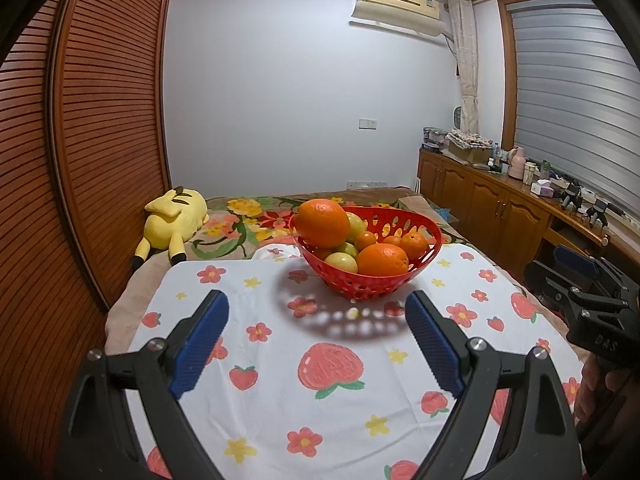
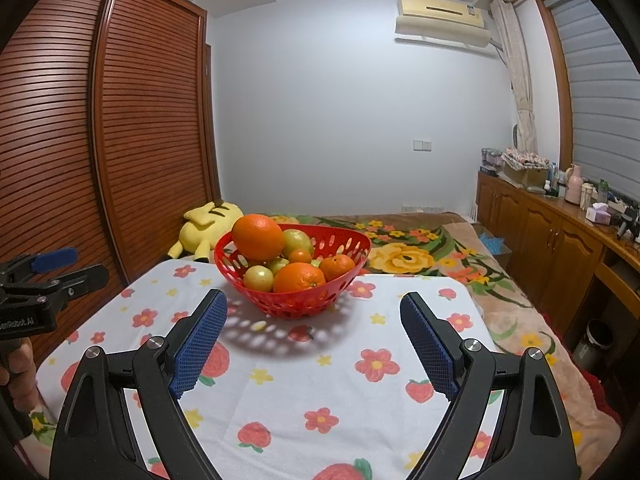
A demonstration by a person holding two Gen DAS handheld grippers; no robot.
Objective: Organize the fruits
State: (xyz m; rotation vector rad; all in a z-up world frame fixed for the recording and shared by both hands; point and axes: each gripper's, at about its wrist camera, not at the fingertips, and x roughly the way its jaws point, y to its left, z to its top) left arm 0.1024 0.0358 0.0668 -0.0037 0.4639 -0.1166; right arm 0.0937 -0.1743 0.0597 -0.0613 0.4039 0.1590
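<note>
A red perforated basket stands on a white cloth printed with flowers and strawberries. It holds several fruits: a large orange perched on top at the left, another orange in front, small tangerines and yellow-green fruits. My left gripper is open and empty, a little in front of the basket. My right gripper is open and empty, in front of the basket and slightly to its right. Each gripper shows at the edge of the other's view.
The cloth lies on a bed with a floral blanket. A yellow plush toy lies at the back left by a wooden louvred wardrobe. A wooden cabinet with clutter runs along the right.
</note>
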